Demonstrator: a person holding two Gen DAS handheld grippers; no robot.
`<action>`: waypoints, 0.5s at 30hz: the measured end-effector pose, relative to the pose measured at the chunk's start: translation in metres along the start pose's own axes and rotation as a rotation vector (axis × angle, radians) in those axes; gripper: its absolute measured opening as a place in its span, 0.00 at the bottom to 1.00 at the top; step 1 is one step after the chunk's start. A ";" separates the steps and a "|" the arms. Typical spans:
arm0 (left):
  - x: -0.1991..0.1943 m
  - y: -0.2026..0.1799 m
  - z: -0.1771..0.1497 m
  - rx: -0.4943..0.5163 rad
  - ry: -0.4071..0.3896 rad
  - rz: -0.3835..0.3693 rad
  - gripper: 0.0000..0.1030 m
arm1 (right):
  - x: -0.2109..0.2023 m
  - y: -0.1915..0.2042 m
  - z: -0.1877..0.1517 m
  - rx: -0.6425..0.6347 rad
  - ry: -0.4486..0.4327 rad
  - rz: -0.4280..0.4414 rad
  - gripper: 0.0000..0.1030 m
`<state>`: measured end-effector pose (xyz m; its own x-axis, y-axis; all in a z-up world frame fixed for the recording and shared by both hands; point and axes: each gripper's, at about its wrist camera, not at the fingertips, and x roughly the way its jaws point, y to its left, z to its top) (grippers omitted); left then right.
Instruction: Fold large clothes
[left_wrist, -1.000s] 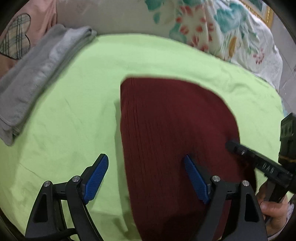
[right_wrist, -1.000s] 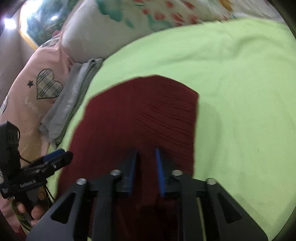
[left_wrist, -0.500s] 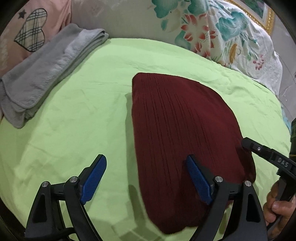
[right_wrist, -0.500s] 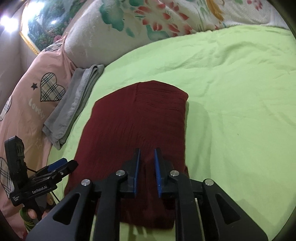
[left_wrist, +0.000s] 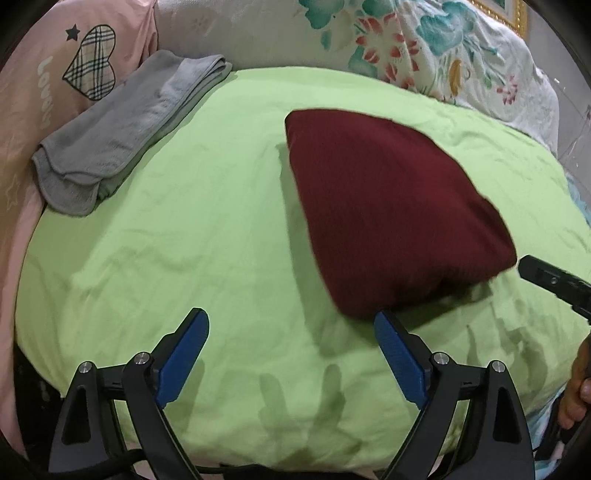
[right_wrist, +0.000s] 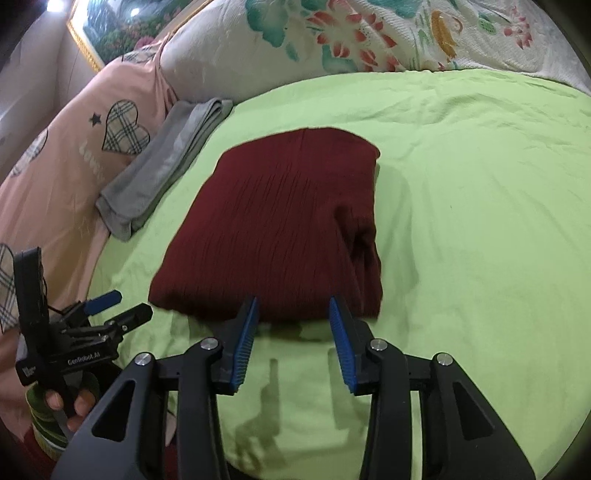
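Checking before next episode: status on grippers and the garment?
Left gripper open, empty. Right gripper open, empty. Maroon garment folded flat on green sheet. Grey towel off to side, nothing obstructing.

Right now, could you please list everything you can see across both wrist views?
Folded garment: one, dark red, lying flat on the green sheet, touched by neither gripper.
Folded towel: one, grey, at the sheet's far left edge.
Sheet: one, light green, covering the bed.
Pillow: one, pink with a plaid heart, behind the towel.
Floral bedding: white with teal and red flowers, at the back.
Picture frame: one, gold, on the wall.
Left hand-held gripper: open, empty.
Right hand-held gripper: open, empty.
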<state>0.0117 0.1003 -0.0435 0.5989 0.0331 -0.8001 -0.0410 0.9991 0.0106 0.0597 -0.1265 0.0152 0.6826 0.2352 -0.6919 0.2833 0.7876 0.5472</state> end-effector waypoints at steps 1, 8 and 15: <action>-0.001 0.001 -0.004 -0.001 0.004 -0.003 0.89 | -0.003 0.001 -0.004 -0.008 0.003 0.001 0.45; 0.000 -0.005 -0.029 0.054 0.038 0.008 0.89 | -0.009 0.011 -0.028 -0.082 0.055 -0.010 0.73; -0.021 -0.020 -0.038 0.122 0.020 -0.016 0.89 | -0.020 0.014 -0.038 -0.126 0.097 -0.031 0.74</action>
<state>-0.0303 0.0782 -0.0494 0.5823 0.0180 -0.8127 0.0663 0.9954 0.0696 0.0244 -0.0984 0.0185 0.6045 0.2591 -0.7533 0.2120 0.8592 0.4657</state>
